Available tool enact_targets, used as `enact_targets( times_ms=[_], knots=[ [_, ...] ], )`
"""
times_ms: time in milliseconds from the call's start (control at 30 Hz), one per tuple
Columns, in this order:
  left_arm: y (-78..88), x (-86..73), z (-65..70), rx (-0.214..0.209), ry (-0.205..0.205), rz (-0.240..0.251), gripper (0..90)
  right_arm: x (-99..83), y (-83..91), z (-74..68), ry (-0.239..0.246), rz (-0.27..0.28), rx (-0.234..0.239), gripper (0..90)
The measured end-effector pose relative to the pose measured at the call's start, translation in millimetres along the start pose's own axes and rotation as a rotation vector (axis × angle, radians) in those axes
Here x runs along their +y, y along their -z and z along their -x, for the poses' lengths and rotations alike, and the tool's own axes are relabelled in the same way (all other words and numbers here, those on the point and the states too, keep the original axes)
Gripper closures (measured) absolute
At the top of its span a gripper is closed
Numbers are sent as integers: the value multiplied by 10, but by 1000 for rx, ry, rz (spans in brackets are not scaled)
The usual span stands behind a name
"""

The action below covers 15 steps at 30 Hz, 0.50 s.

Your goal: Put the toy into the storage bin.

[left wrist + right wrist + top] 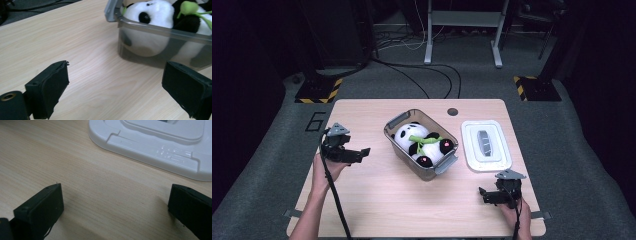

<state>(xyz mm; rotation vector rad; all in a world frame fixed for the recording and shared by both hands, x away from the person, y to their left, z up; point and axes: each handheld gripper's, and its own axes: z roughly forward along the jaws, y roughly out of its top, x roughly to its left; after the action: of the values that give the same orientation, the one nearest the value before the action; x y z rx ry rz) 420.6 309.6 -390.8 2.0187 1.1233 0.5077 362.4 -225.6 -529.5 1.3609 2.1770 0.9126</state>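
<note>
The lid (486, 145) lies just ahead of the right gripper (490, 195), whose jaws are spread and empty; the left gripper (354, 154), also spread, faces the bin (398, 145). A shallow pinch could slip off the lid's rim, or the bulging panda (422, 142) could block closing. One lid, one bin, one panda.

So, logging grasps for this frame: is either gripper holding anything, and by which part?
Nothing is held: the left gripper and the right gripper are both open over bare table.
</note>
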Motion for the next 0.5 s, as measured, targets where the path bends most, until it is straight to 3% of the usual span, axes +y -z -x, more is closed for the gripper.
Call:
enact_targets(
  times_ms=[167,200,267,367,400,433,500],
  knots=[
    [50,-98,-161,39,39,-5,63,0,0,0,1,0,0,0],
    [66,-161,-247,51,67,-8,63,0,0,0,0,0,0,0],
    [70,-188,-280,58,79,-12,65,0,0,0,0,0,0,0],
    [71,-342,-484,99,139,-20,65,0,0,1,1,0,0,0],
    [71,-342,-484,99,139,-20,65,0,0,1,1,0,0,0],
    [50,-418,-563,128,172,-20,56,0,0,0,0,0,0,0],
    [23,-486,-626,148,189,-32,30,0,0,0,1,0,0,0]
  ],
)
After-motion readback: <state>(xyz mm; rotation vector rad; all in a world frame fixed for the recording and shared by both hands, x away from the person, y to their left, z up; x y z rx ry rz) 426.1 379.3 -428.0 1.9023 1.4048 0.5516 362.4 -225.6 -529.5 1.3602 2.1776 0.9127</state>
